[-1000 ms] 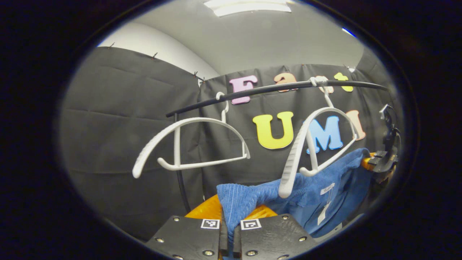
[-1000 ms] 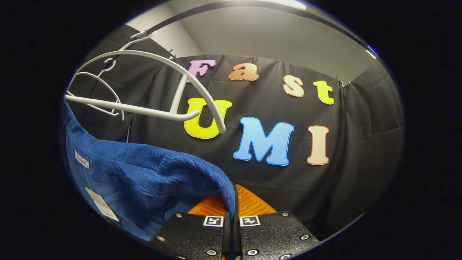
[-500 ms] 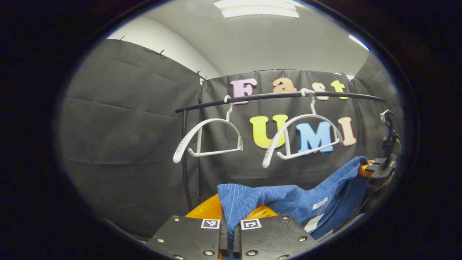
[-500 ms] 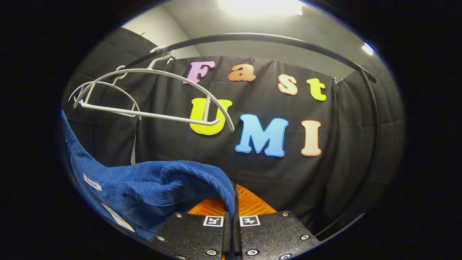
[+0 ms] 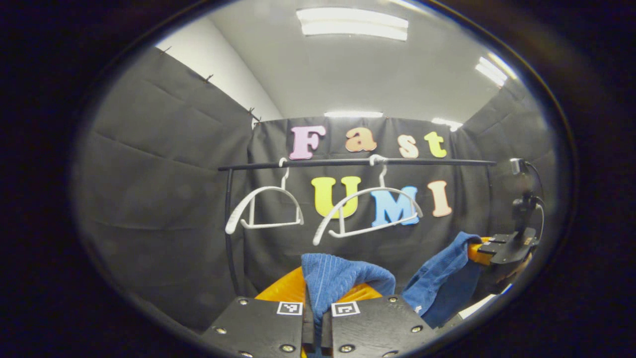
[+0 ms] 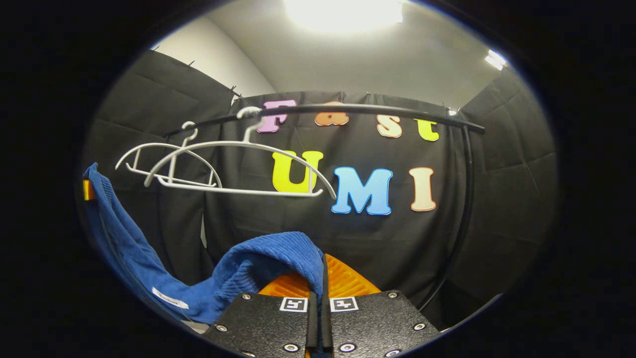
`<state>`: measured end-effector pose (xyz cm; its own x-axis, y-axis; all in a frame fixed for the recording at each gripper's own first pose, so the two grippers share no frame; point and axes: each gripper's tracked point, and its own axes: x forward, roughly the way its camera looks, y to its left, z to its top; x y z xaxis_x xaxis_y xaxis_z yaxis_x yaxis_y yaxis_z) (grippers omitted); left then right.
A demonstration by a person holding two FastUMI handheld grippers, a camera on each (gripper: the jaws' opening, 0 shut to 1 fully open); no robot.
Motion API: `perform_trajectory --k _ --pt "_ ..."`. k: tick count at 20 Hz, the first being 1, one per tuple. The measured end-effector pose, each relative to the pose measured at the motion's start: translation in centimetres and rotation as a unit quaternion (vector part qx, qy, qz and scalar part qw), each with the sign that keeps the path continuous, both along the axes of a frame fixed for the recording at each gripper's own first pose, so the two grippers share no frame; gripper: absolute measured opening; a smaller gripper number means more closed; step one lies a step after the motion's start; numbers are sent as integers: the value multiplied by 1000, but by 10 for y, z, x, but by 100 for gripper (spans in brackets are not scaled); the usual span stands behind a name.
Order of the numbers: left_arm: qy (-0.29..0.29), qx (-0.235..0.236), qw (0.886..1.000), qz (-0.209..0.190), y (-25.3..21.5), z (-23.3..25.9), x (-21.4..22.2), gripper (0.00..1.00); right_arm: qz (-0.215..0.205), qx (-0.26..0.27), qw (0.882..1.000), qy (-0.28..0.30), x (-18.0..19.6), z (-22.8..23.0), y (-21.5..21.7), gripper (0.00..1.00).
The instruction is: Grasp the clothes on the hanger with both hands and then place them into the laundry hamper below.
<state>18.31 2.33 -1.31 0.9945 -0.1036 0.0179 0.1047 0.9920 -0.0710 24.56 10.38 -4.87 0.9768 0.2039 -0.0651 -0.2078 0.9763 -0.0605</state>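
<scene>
Both cameras sit low, looking forward and slightly upward at the booth's back wall. The left gripper view looks along the left hand-held gripper (image 5: 313, 318) from well back, facing the black rail (image 5: 357, 162) nearly square, with the right hand-held gripper (image 5: 479, 251) at its right edge. The right gripper view looks along that gripper (image 6: 320, 278) from farther right, seeing the rail (image 6: 348, 108) at a slant. Both share the rail, two white hangers (image 5: 367, 209) (image 6: 233, 166), the blue garment (image 5: 343, 278) (image 6: 258, 268) and ceiling lights.

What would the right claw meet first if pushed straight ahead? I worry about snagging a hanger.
Probably the booth wall; the right claw, shut on the blue garment, points below the hangers. Depth is unclear.
</scene>
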Motion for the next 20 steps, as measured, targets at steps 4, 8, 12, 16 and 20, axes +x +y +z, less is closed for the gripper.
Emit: perform_trajectory --k 4,8,12,16,20 --pt "-2 -22 999 -48 -31 -1 -12 6 11 13 1000 3 -43 8 22 2" --pt "4 -45 995 -89 -55 -16 -32 7 27 13 999 16 -82 -8 42 2" --pt "31 -66 992 -104 -69 -49 -53 6 39 17 998 52 -116 -39 57 2" --pt "48 -71 990 -111 -85 -90 -48 5 43 25 994 94 -124 -88 61 2" --pt "89 -61 988 -114 -92 -142 -57 5 45 37 987 146 -139 -137 66 3"
